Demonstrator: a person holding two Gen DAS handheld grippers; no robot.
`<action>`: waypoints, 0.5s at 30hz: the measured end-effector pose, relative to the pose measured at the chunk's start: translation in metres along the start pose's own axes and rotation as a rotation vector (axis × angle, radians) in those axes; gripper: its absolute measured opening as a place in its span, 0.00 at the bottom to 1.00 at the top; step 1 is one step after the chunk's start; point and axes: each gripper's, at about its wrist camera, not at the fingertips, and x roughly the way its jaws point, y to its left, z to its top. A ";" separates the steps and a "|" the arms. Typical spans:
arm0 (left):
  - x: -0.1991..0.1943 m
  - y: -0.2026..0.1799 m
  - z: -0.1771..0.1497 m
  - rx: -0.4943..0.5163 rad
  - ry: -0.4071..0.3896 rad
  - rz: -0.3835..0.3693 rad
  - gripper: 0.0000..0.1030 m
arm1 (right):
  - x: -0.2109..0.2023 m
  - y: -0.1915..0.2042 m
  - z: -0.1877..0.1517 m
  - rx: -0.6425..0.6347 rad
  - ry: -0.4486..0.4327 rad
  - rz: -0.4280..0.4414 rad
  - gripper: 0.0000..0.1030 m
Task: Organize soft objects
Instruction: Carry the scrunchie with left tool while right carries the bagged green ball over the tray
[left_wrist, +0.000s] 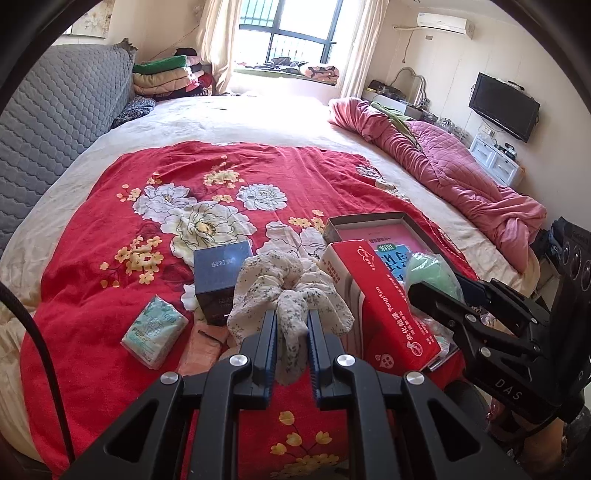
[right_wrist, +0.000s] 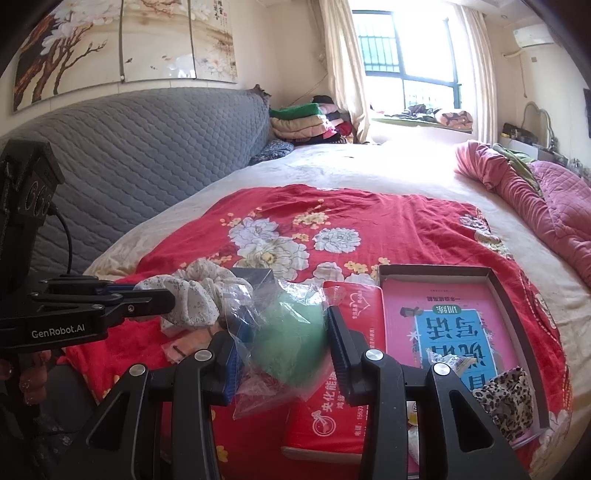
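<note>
Scrunchie (left_wrist: 291, 291), white with small flowers, hangs clamped in my left jaws (left_wrist: 291, 332) above the red floral blanket (left_wrist: 110, 229) on the bed. My right jaws (right_wrist: 286, 339) grip a green soft ball in a clear plastic bag (right_wrist: 288, 343), beside the red tissue box (right_wrist: 332, 406) and the open tray (right_wrist: 517, 317).

You are looking across a wide bed (left_wrist: 258, 122) that is carrying a red floral cover (left_wrist: 207, 192). Daylight is pouring through the barred window (left_wrist: 288, 33) beyond its far edge, between pale curtains (left_wrist: 218, 40). A grey quilted headboard (left_wrist: 55, 110) is lining its left edge; a wall television (left_wrist: 504, 107) is hanging past the right edge.
</note>
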 end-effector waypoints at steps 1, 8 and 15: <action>0.001 -0.003 0.001 0.002 0.003 -0.001 0.15 | -0.002 -0.003 0.000 0.010 -0.004 -0.001 0.40; 0.005 -0.028 0.006 0.040 0.008 -0.010 0.15 | -0.012 -0.012 0.003 0.013 -0.024 -0.052 0.40; 0.006 -0.045 0.011 0.068 0.009 -0.012 0.15 | -0.024 -0.025 0.004 0.052 -0.055 -0.052 0.40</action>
